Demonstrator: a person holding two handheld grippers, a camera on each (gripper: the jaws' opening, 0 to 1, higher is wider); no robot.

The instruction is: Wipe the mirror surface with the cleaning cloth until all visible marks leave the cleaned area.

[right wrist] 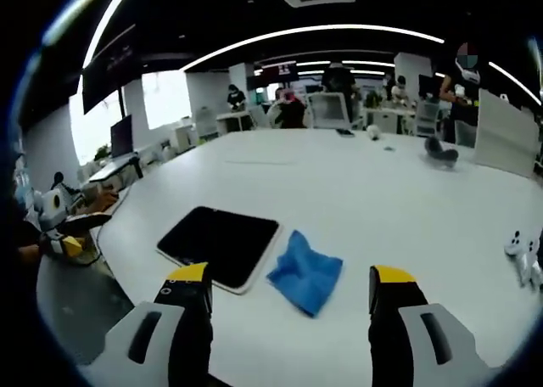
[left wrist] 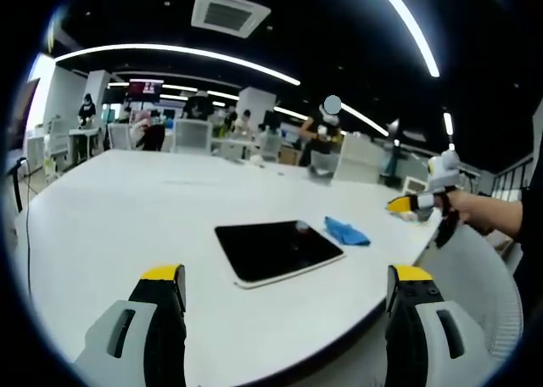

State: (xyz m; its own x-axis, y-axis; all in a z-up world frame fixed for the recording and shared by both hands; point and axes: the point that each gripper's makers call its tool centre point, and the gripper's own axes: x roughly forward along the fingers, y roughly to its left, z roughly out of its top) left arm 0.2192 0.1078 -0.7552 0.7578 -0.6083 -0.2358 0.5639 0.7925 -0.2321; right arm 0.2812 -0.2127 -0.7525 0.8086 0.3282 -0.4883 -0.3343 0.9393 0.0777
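A wide white table [right wrist: 365, 200] sits in an open-plan office under long ceiling light strips, with desks, chairs and people far behind.

Nearest in the right gripper view, the right claw [right wrist: 293, 306] hangs above the table's near edge, jaws spread wide and holding nothing. Just beyond it lies the blue cleaning cloth [right wrist: 306, 272], crumpled, just beside the right edge of the mirror [right wrist: 218, 245], a dark rounded slab lying flat; whether cloth and mirror touch is hard to tell. Further right, small white objects [right wrist: 524, 253] sit near the table rim.

In the left gripper view, the left claw [left wrist: 286, 306] is likewise released and empty, hovering short of the mirror [left wrist: 278, 249], with the cloth [left wrist: 346, 231] behind its far corner. The right claw [left wrist: 413, 204] shows beyond, held in a hand [left wrist: 475, 210].

The step in hand looks like fetching the cloth. It is probably best done by dropping the right claw straight onto the cloth's raised folds and pinching a thick bunch, while the left claw steadies the mirror's edge so it cannot slide.
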